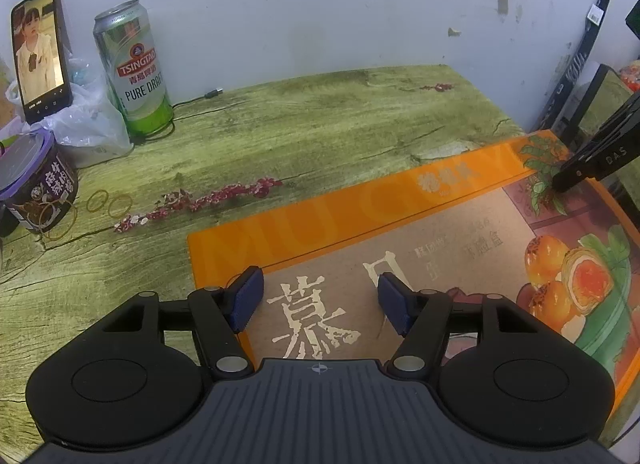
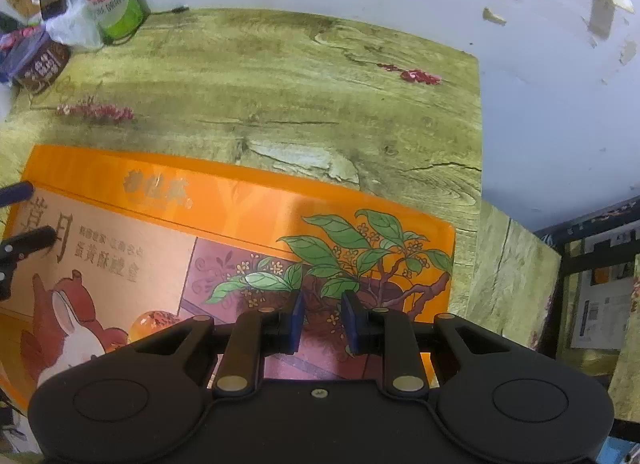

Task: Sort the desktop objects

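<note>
A large flat orange gift box (image 1: 360, 220) printed with pastries and Chinese characters lies on the green wood-grain table (image 1: 280, 136). My left gripper (image 1: 320, 302) is open and empty above the box's left part. My right gripper (image 2: 320, 322) hovers over the box's right part (image 2: 248, 200), near the printed leaves; its jaws stand a small gap apart with nothing between them. The right gripper's fingers also show in the left wrist view (image 1: 576, 174) at the box's far right corner. The left gripper's fingers show at the left edge of the right wrist view (image 2: 24, 240).
At the table's back left stand a Tsingtao can (image 1: 134, 68), a phone (image 1: 38, 52) leaning with its screen lit, a plastic bag (image 1: 86, 120) and a purple-lidded tub (image 1: 34, 184). Rubber bands (image 1: 108, 202) and a black cable (image 1: 196, 98) lie near them. Dark shelving (image 2: 600, 276) stands beyond the table's right edge.
</note>
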